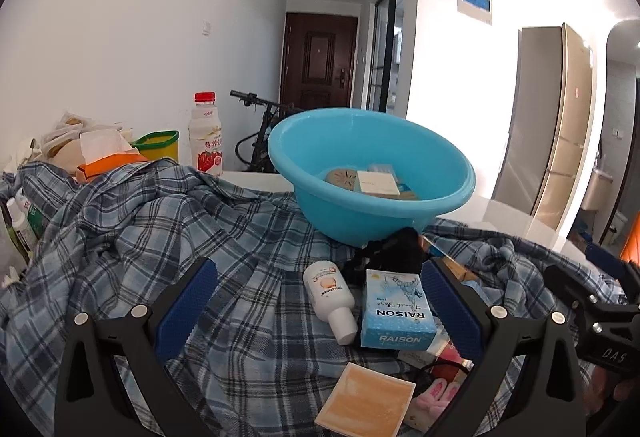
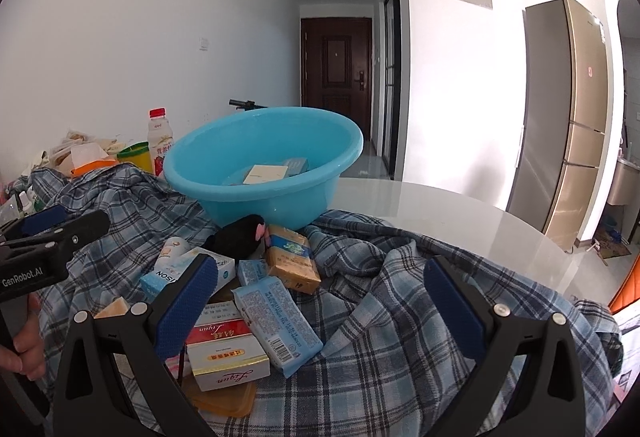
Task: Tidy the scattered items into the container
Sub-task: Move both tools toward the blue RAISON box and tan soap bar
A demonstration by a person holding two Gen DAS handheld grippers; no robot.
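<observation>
Two grippers, jaws spread wide, grasping nothing.
Left gripper [image 1: 316, 301] and right gripper [image 2: 320, 301] hover over crumpled plaid cloth [image 1: 160, 237]; round glossy blue basin [image 1: 372, 173] beyond.

Turquoise basin [image 1: 352, 205] on blue-grey plaid cloth [image 1: 160, 237]; pale-blue box [image 1: 396, 313], white bottle [image 1: 330, 297].

Left gripper [image 1: 318, 303] jaws wide apart, empty, above plaid cloth [image 1: 168, 237]. White bottle [image 1: 329, 295] and blue RAISON box [image 1: 396, 311] lie between fingers. Blue basin [image 1: 360, 173] behind, holding small boxes.
</observation>
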